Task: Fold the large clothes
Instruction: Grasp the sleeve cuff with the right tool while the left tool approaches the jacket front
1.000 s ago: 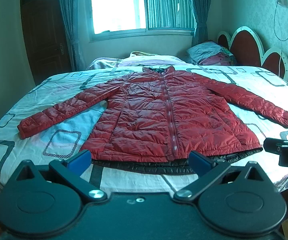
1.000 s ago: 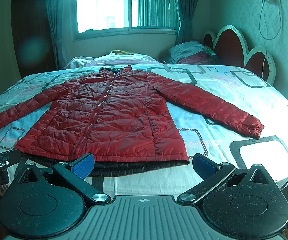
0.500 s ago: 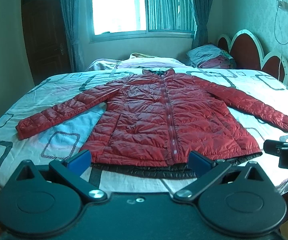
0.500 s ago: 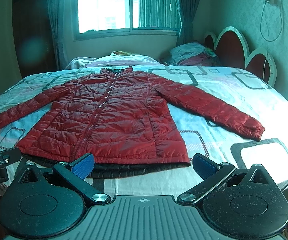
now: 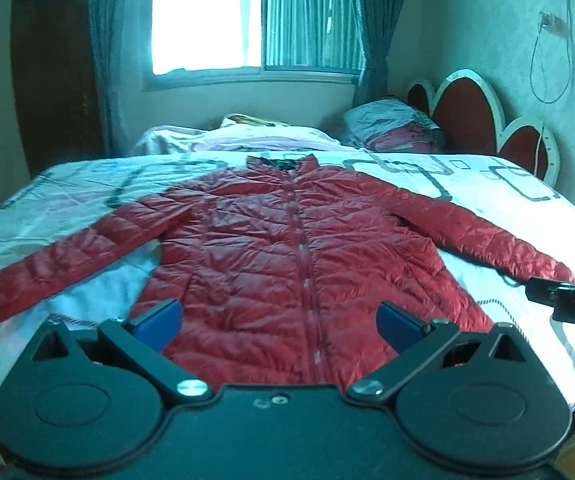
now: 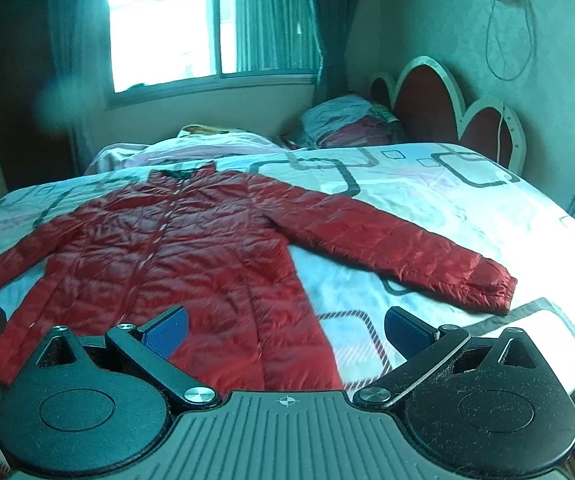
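Presently catalogued, bedroom scene, two wrist views.

Red quilted jacket (image 5: 299, 248): spread flat, front up, zipped, across the middle of the bed (image 5: 67, 200); collar toward the far edge, hem toward the near edge; both sleeves laid out sideways, one cuff near the left edge, the other cuff (image 6: 487, 284) toward the right edge.

Left gripper (image 5: 279, 322): held above the near edge of the bed, over the jacket's hem; blue-padded fingers (image 5: 155, 322) set wide apart, nothing between them, no contact with the fabric visible.

Right gripper (image 6: 285, 330): likewise above the near edge, over the jacket's right-hand hem corner and the bare sheet beside it; fingers (image 6: 405, 330) spread wide, gripping nothing.

Bedcover: pale, printed with grey rounded squares.

Headboard (image 5: 475, 120): red scalloped panels with white trim, along the right edge of the bed.

Pile of folded bedding and pillows (image 6: 339, 124): at the far right corner, against the headboard.

Window (image 5: 247, 20): bright, with curtains, behind the far edge.

Wall cable (image 6: 507, 24): hanging in a loop above the headboard.
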The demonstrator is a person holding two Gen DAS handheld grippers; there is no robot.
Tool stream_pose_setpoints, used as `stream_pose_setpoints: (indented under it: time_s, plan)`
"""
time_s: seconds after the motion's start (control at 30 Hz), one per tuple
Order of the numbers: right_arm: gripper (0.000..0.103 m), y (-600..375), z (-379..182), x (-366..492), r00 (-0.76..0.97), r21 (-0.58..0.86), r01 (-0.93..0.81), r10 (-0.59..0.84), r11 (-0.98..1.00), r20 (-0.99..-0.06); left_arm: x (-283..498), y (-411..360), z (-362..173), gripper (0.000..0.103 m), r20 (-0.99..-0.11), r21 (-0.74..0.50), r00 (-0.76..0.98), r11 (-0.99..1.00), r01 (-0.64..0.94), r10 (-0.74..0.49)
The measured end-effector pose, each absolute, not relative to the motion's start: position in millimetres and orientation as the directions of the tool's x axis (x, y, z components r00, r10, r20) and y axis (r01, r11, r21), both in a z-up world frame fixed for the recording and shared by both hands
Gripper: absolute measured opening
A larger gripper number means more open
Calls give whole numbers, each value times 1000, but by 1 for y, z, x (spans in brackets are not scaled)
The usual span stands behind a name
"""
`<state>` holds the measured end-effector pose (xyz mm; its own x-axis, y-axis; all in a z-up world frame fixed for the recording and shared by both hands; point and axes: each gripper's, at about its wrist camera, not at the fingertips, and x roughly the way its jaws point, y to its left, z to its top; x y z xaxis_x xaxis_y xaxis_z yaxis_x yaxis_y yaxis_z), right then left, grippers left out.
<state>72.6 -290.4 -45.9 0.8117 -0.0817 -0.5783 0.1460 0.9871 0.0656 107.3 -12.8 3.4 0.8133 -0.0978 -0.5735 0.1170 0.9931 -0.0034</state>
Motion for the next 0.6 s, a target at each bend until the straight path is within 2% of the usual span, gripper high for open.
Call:
stream_pose_setpoints:
  time_s: [0.3, 0.43, 0.6]
  plan:
    - [103, -310, -67, 139, 778, 47, 266, -185, 963, -601, 177, -16, -19, 103, -620, -28, 769, 984, 177, -156]
    - [103, -319, -72, 161, 770, 60, 317, -219, 947, -599, 202, -23, -27, 103, -646, 10, 751, 981, 192, -140]
    - [103, -342, -83, 175, 757, 102, 377, -243, 921, -607, 226, -32, -34, 101, -632, -3, 750, 968, 250, -195]
